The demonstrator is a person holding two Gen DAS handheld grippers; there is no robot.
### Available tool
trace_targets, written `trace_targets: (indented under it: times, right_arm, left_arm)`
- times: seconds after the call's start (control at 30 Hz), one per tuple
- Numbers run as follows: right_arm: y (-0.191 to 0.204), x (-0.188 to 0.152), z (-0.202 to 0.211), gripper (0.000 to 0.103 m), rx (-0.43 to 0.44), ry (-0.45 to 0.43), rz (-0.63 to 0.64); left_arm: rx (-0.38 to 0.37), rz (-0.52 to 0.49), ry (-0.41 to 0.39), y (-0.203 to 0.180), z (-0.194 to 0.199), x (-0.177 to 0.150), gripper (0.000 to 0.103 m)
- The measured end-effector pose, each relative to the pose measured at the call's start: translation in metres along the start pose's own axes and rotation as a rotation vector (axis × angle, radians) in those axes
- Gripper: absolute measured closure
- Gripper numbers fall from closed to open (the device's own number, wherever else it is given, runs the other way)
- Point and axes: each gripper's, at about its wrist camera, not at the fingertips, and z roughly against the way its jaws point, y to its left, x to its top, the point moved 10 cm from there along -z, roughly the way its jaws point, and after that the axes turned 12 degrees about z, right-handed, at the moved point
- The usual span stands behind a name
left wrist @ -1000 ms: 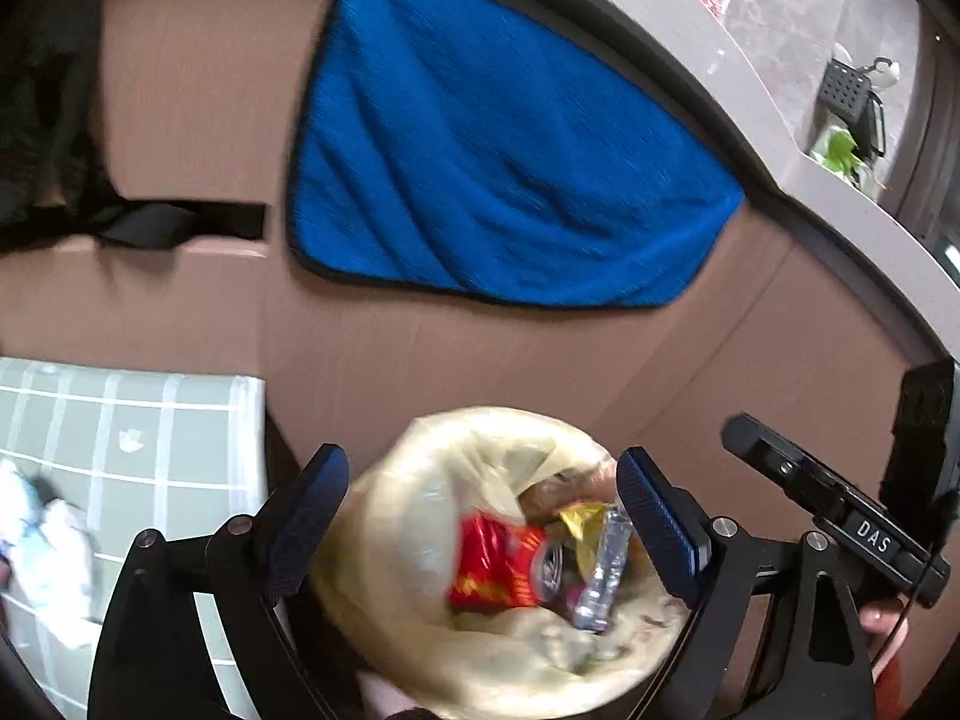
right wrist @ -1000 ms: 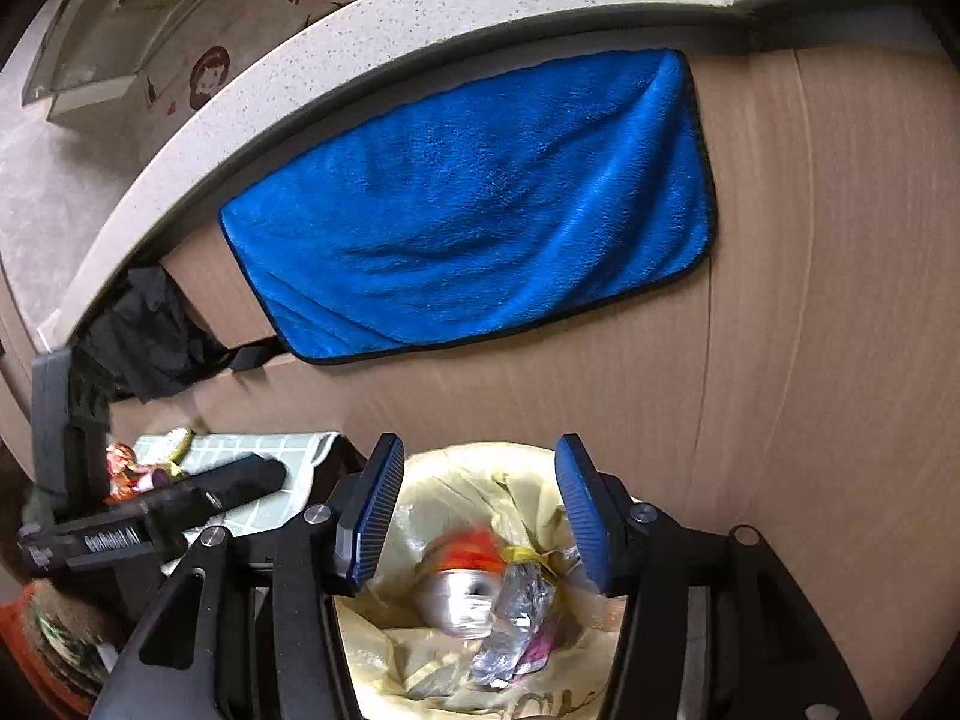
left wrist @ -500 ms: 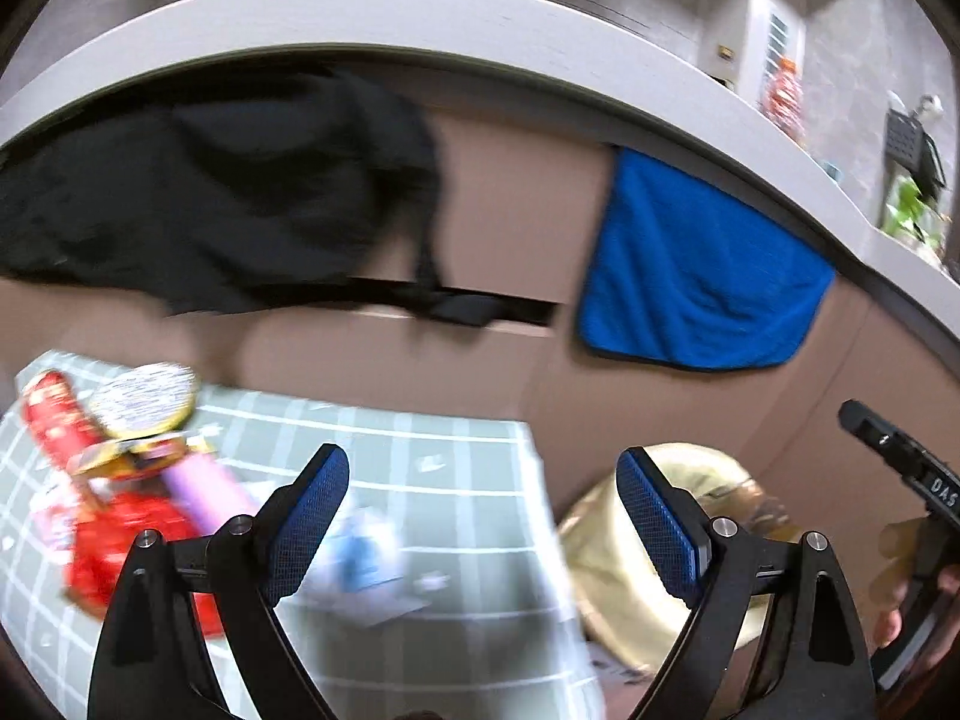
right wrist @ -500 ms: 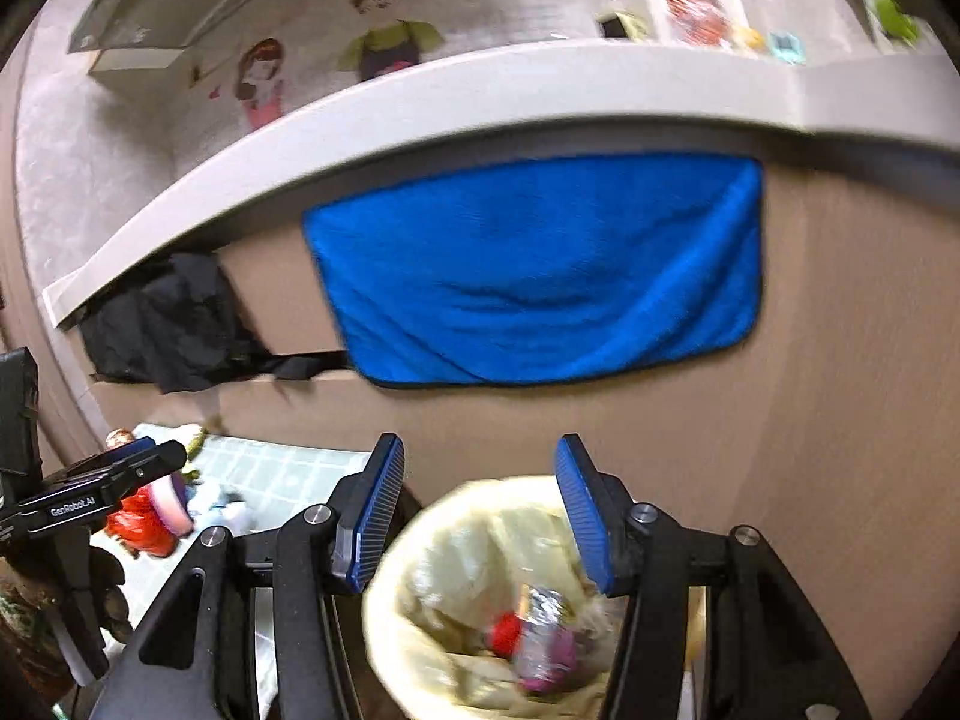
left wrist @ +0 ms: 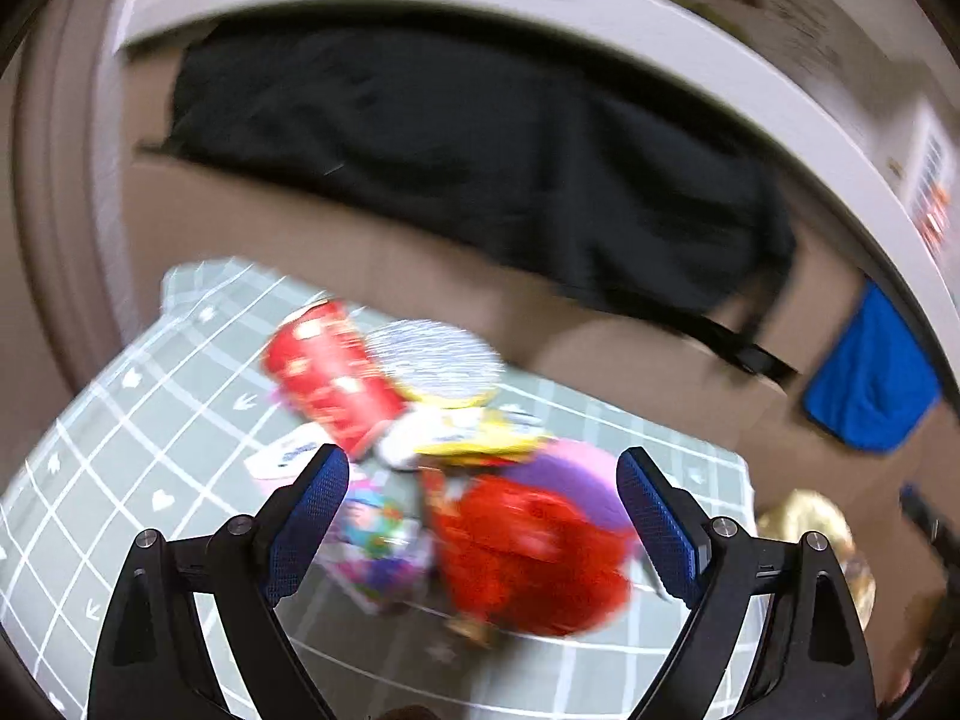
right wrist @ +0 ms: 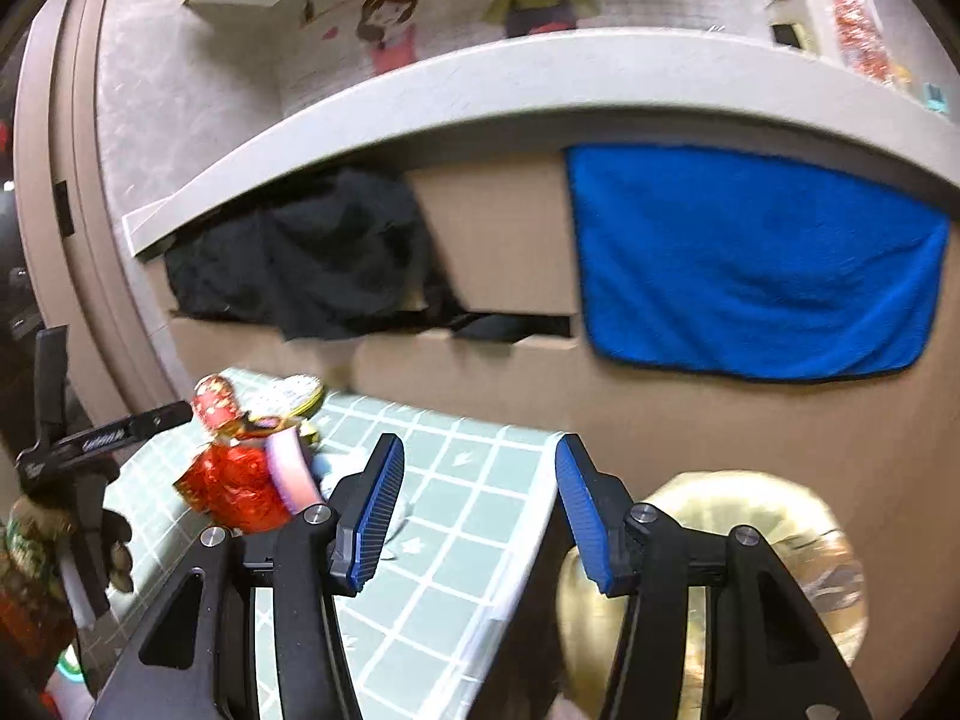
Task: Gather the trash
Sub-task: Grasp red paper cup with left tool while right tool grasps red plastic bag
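Note:
A heap of trash lies on the green checked tablecloth [left wrist: 120, 420]: a red crumpled wrapper [left wrist: 528, 558], a red tube-shaped pack [left wrist: 330, 372], a yellow wrapper [left wrist: 480, 432], a purple-pink piece [left wrist: 564, 474] and a colourful wrapper [left wrist: 378, 534]. My left gripper [left wrist: 480, 516] is open and empty, just above the red wrapper. My right gripper [right wrist: 474, 510] is open and empty over the table's right edge. The heap shows in the right wrist view [right wrist: 240, 468]. The bin with a yellow bag [right wrist: 750, 522] stands beside the table, low right.
A black cloth [right wrist: 300, 258] and a blue towel [right wrist: 750, 258] hang on the brown cabinet front under a grey counter [right wrist: 480, 90]. The left gripper's body [right wrist: 90, 438] shows at the right view's left edge. The bin also shows in the left view [left wrist: 804, 528].
Both grippers have swung left from over the bin to over the table. The left one now hovers over the trash heap. Both stayed open.

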Motion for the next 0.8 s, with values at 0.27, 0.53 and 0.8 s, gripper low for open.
trace_targets:
  times: [0.27,0.53,0.8]
  right_arm:
    - [0.023,-0.015,-0.038,0.053,0.055,0.06,0.0]
    - [0.034,-0.03,-0.077,0.053,0.108,0.116,-0.036]
    - [0.059,-0.037,-0.099,0.053,0.217,0.148,-0.028]
  left_arm:
    - [0.098,0.301,-0.018,0.086,-0.063,0.044,0.013]
    - [0.093,0.345,0.103,0.089,-0.116,0.045,0.016]
    - [0.015,0.329,0.157,0.086,-0.092,0.028,0.04]
